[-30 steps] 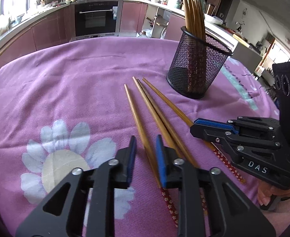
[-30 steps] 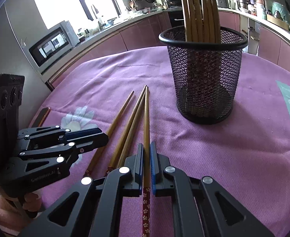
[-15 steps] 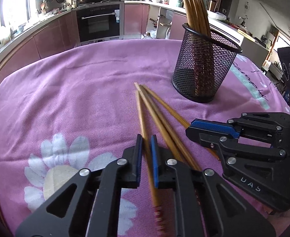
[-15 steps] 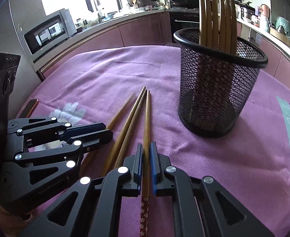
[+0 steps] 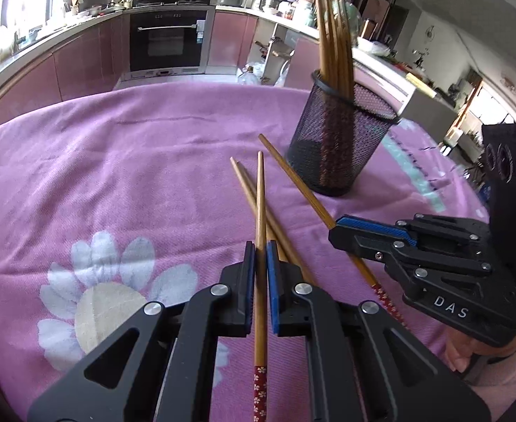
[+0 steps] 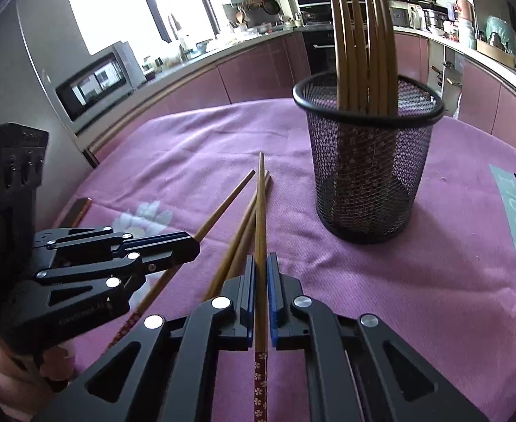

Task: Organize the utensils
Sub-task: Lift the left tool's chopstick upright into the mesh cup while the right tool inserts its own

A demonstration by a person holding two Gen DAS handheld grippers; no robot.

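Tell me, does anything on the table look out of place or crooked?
Yes: two loose chopsticks lie on the pink cloth beside the mesh holder, where the rest stand upright. Each tool grips one more chopstick. Nothing looks spilled or broken.

— What covers the table?
— A pink cloth (image 5: 134, 161) with a white daisy print (image 5: 106, 299).
— And on it?
— A black mesh holder (image 5: 338, 144) standing upright, with loose chopsticks (image 5: 247, 190) lying just beside it.
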